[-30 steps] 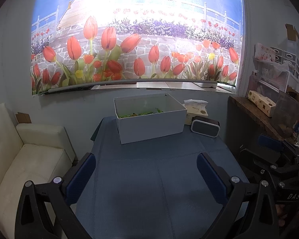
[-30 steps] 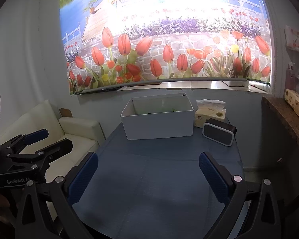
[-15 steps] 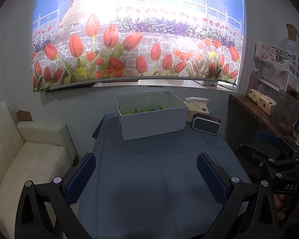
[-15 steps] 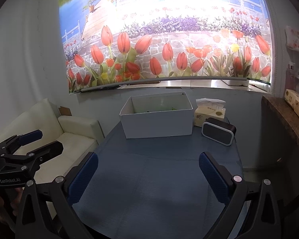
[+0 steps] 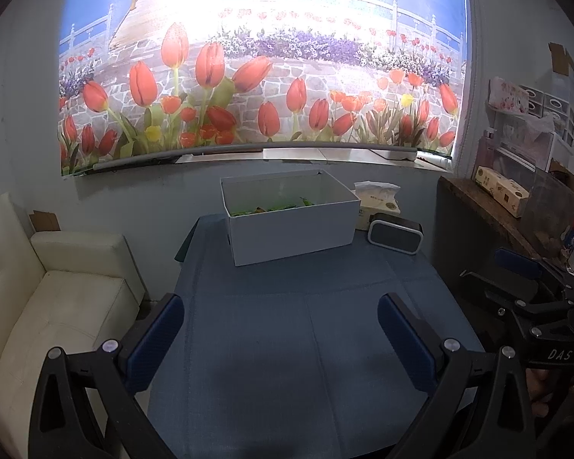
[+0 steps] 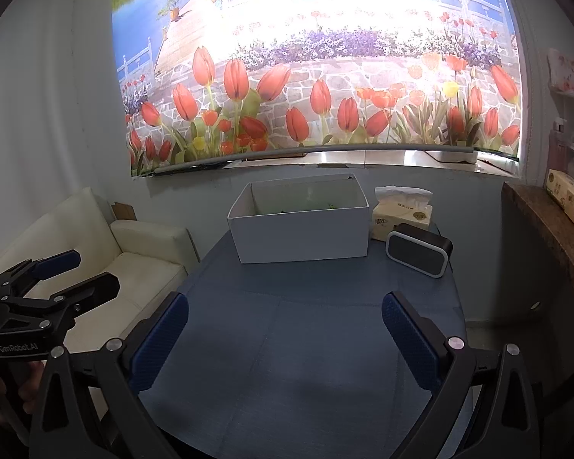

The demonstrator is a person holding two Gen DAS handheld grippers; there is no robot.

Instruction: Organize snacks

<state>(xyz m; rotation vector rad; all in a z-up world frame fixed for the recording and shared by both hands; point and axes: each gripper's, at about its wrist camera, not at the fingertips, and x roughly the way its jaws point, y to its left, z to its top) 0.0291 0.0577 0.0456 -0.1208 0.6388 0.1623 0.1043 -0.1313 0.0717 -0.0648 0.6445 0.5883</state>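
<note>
Both tongs are spread wide with nothing between the pads. My left tongs [image 5: 281,338] hang over the near part of the blue worktop [image 5: 287,382], and the right tongs [image 6: 285,338] do the same on their side. Each one shows in the other camera too: the right tongs at the right edge of the left view, the left tongs at the left edge of the right view.

The snacks [image 5: 271,206] are down inside the white box [image 5: 294,235] at the far end of the worktop. From the left camera I can just make out green packets over the rim; can't tell how many. Just right of the box sits a tissue pack [image 6: 401,216], with a small dark speaker [image 6: 419,254] in front of it. A white sofa [image 5: 57,306] is off to the left.
</note>
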